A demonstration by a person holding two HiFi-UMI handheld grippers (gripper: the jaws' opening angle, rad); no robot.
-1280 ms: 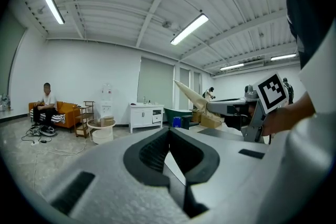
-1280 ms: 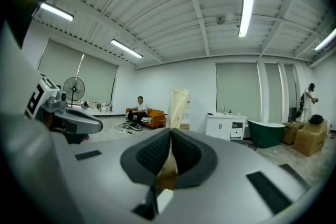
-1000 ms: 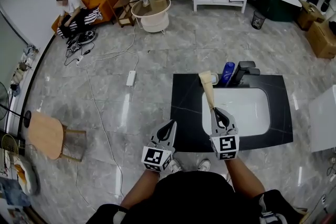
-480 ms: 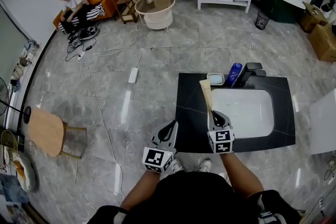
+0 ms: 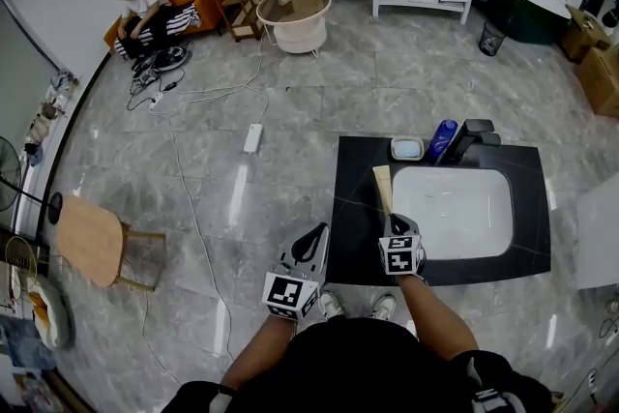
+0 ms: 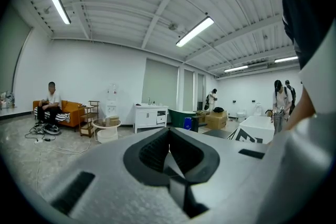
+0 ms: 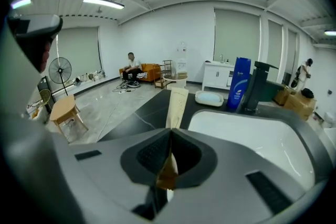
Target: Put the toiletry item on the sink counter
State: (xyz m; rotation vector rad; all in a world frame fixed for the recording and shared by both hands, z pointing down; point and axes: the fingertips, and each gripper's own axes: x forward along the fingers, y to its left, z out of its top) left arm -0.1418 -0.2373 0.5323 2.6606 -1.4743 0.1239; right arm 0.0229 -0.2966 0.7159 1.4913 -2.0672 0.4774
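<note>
Beige toiletry tube (image 5: 383,189) clamped by its near end between the closed jaws of the right gripper (image 5: 396,221), stretched forward low over the black stone counter (image 5: 353,218), just left of the white basin (image 5: 455,208); probably gripped by the tail so as to lie flat on bare stone; not yet released; left gripper (image 5: 311,237) pressed shut on nothing, hanging short of the counter's edge, out of the way; blue bottle (image 5: 444,138), soap dish (image 5: 407,148) and dark tap (image 5: 476,132) along the far rim; grey marble floor (image 5: 290,111) all round; seated person (image 5: 145,5) near the far wall.
</note>
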